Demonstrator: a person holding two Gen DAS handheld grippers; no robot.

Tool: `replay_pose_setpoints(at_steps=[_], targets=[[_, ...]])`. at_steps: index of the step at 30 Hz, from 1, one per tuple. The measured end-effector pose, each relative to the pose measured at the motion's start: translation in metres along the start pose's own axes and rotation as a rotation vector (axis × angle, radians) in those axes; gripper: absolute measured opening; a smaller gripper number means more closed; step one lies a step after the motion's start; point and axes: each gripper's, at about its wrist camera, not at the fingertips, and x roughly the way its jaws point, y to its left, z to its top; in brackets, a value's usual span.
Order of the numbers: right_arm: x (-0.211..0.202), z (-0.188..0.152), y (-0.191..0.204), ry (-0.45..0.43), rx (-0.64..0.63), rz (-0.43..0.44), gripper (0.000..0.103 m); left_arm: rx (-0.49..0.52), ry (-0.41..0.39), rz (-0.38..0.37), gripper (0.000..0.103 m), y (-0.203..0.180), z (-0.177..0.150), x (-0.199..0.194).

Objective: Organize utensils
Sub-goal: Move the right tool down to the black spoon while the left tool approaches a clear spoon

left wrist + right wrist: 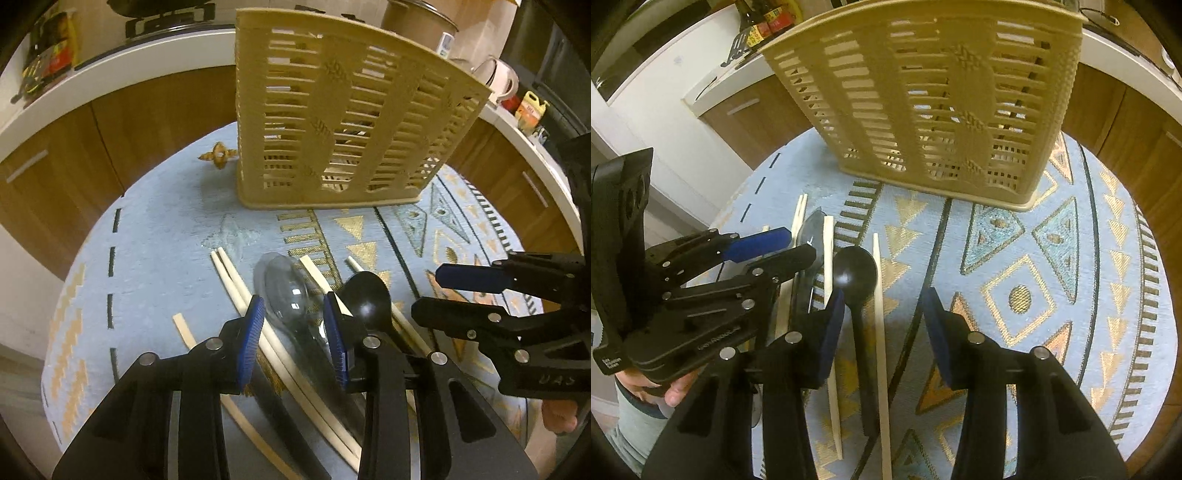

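Note:
A beige slatted utensil basket [332, 122] stands upright at the far side of the blue patterned cloth [155, 236]; it also shows in the right wrist view [942, 103]. In front of it lie a clear plastic spoon [288, 291], a black spoon [367, 295] and several pale chopsticks [236, 284]. My left gripper [295, 328] is open and hangs just above the clear spoon, which lies between its fingers. My right gripper [882, 317] is open, just right of the black spoon [857, 273] and a chopstick [877, 295]. Each gripper shows in the other's view, the right gripper [436, 291] and the left gripper [798, 247].
Wooden cabinets [74, 155] and a white counter [110, 70] curve behind the table, with bottles [764, 22], a pot [417, 22] and a kettle [498, 77] on it. The round table edge drops off at the left [59, 332].

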Motion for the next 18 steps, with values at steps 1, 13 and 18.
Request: replay_pose_setpoints(at_steps=[1,13,18], targets=[[0.002,0.000,-0.001,0.002,0.003,0.001,0.041,0.001,0.002,0.004,0.030,-0.001,0.000,0.002],[0.021,0.007,0.018,0.028,-0.068,-0.002,0.036,-0.102,-0.048,-0.083,0.011,0.032,-0.009,-0.012],[0.027,0.002,0.027,0.034,-0.137,-0.045,0.036,-0.162,-0.035,-0.144,0.011,0.055,-0.017,-0.012]])
